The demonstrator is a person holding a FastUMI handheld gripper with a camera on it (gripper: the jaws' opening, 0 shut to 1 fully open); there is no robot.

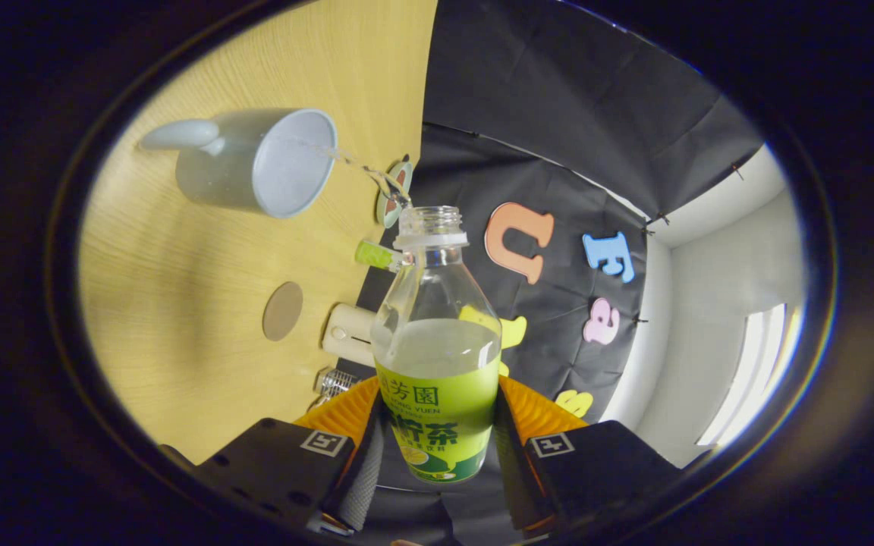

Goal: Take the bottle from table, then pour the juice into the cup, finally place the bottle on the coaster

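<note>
My gripper (437, 425) is shut on a clear bottle (437, 341) with a green label, both fingers pressing on its lower body. The whole view is rolled, so the bottle is tipped toward the cup. Its cap is off and pale juice fills about the lower half. A thin stream of liquid (365, 168) runs from the bottle's mouth to the rim of a pale grey-blue cup (259, 161) with a handle, standing on the wooden table (179, 303) beyond the fingers. A round brown coaster (283, 311) lies on the table between the cup and my fingers.
Near the table's edge by the cloth wall lie a cream cylinder (347, 334), a small green piece (374, 254), a round oval tag (395, 193) and a ribbed metal part (333, 381). A white wall with a bright window (748, 379) lies past the cloth.
</note>
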